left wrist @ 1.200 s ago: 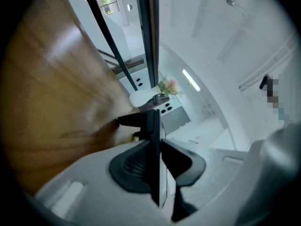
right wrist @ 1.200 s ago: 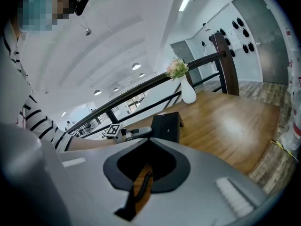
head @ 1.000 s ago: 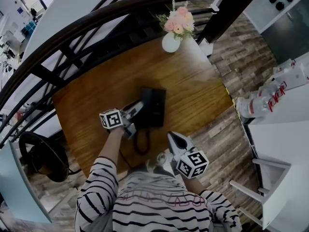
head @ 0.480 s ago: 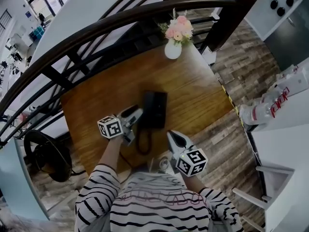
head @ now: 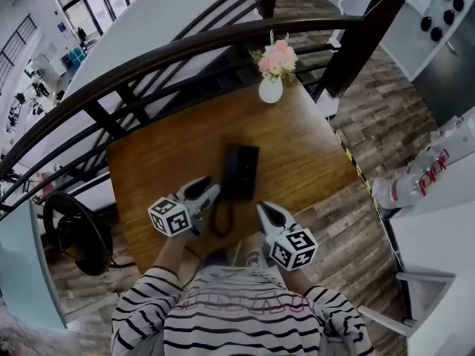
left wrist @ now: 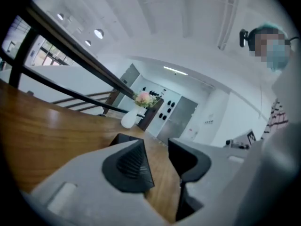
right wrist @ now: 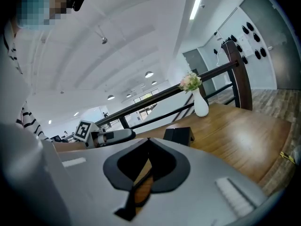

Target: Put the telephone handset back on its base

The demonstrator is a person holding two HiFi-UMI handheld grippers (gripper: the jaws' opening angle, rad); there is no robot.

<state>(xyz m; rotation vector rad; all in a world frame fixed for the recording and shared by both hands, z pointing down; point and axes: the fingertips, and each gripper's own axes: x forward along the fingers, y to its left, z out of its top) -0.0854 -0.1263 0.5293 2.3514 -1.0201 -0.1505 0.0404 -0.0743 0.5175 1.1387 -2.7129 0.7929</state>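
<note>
1. Left gripper (left wrist: 157,147): the two dark pads (left wrist: 129,166) stand apart and are closing, with only bare wood showing in the gap. Nothing is held.
2. Right gripper (right wrist: 148,145): its fingers (right wrist: 164,166) are pressed together at the tips and pinch nothing.
3. From the head view, the left gripper (head: 210,192) hovers low over the table, just short of the telephone's near left corner. The right gripper (head: 264,211) hangs off the table's near edge, tips pointing at the phone.
4. The telephone (head: 239,172) sits near the middle of the wooden table (head: 304,143) as one black block. Handset and base can't be told apart at this size.
5. Its cord (head: 221,219) loops on the wood toward the person, between the two grippers.
6. Farther back, a white vase (head: 271,90) of pink flowers (head: 276,56) stands at the far edge of the table.
7. A dark railing (head: 185,43) curves behind the vase.
</note>
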